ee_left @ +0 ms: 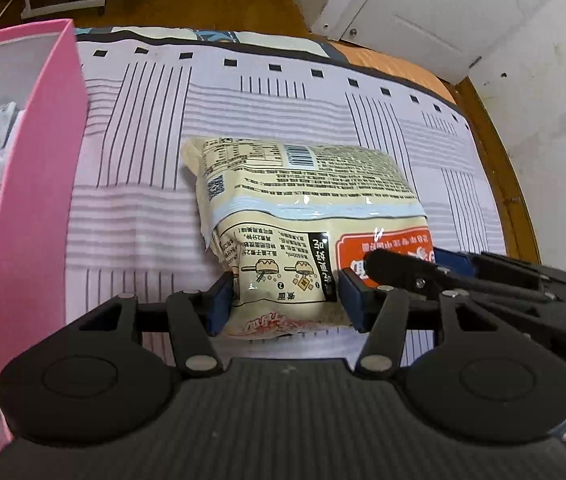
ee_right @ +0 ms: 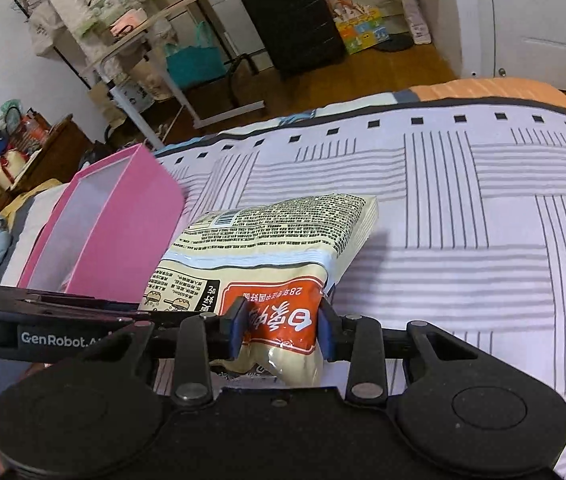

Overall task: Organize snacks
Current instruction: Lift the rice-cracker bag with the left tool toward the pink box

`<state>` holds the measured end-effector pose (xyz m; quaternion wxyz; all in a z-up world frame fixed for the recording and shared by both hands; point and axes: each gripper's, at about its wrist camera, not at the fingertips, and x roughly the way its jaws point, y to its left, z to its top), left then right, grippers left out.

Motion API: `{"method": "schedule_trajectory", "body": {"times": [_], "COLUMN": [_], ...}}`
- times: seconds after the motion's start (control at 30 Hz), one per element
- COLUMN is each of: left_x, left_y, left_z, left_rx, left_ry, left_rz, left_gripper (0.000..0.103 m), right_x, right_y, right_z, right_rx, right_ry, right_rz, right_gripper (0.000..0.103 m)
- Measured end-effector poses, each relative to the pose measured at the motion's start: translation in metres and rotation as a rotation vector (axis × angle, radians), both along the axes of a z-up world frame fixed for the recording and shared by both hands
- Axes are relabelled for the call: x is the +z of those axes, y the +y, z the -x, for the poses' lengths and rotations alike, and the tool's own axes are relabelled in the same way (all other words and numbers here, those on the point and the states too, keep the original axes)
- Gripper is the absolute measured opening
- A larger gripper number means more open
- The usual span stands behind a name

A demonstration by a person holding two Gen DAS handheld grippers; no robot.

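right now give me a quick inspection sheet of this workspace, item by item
surface: bed with striped bedspread, wooden frame edge at the right.
job's things: instant noodle packet lying back side up; pink storage box to its left, snack packs inside.
clutter: nothing seen on the bedspread.
grippers: left gripper and right gripper each closed on the packet's near end.
cables: nothing seen.
surroundings: black suitcase, clothes rack, white door, wood floor.

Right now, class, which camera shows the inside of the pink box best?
The left wrist view: the pink box is close, with snack packets visible inside. The right wrist view shows its pale, see-through wall, contents hidden.
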<state>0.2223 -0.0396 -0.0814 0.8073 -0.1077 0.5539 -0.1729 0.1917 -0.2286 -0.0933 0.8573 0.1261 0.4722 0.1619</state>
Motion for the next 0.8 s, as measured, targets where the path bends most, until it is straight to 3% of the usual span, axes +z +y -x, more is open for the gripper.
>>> {"method": "schedule_trajectory", "body": {"times": [0.3, 0.57, 0.8], "left_x": [0.009, 0.010, 0.031], "left_y": [0.020, 0.039, 0.067], "left_z": [0.046, 0.082, 0.113], "left_rx": [-0.023, -0.041, -0.047], "left_ry": [-0.027, -0.042, -0.099], "left_rz": [0.037, 0.082, 0.129], "left_gripper": [0.052, 0.052, 0.051], "right_x": [0.009, 0.028, 0.070], "right_y": [0.008, 0.038, 0.070], "right_z": [0.038, 0.072, 0.098], "right_rx": [0.029, 0.068, 0.088], "right_ry": [-0.021, -0.080, -0.167], "right_rz": [-0.006, 0.077, 0.134], "right_gripper": [0.040, 0.040, 0.039]}}
